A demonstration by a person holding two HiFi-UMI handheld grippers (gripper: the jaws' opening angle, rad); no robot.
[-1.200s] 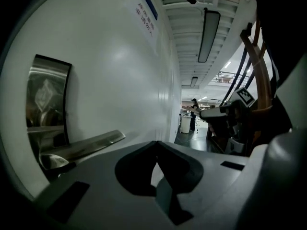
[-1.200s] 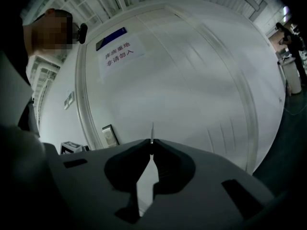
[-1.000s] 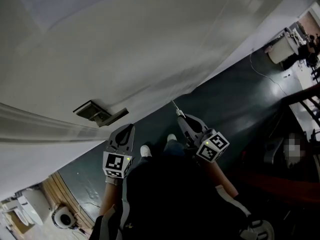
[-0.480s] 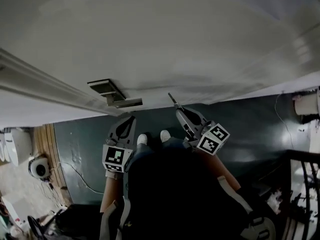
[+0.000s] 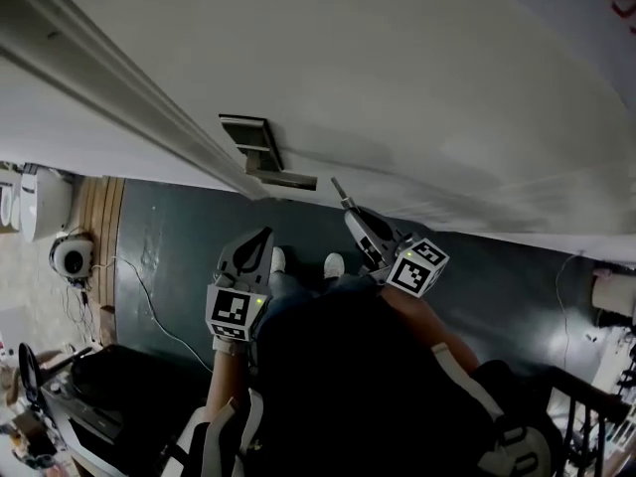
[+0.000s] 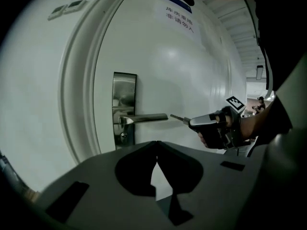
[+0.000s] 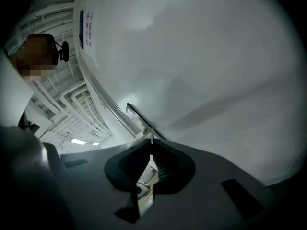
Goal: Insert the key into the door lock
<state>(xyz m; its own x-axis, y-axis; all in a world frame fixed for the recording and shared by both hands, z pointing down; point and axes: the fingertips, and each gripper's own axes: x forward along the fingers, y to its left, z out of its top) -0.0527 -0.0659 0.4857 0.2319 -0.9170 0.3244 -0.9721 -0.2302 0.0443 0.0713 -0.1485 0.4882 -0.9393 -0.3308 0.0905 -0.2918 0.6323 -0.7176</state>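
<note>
The white door carries a steel lock plate with a lever handle. In the left gripper view the keyhole sits below the handle on the plate. My right gripper is shut on a key whose blade points at the door, just right of the handle's free end. The key is apart from the handle and from the keyhole. My left gripper hangs lower, shut and empty, its tips meeting. In the right gripper view the key blade juts from the jaws.
The door frame moulding runs diagonally left of the lock. A dark green floor lies below, with a cable and a round device at the left. The person's white shoes stand close to the door.
The head view has swung, so the door now fills the top. The key tip has come closer to the handle's free end. Both grippers stay shut.
</note>
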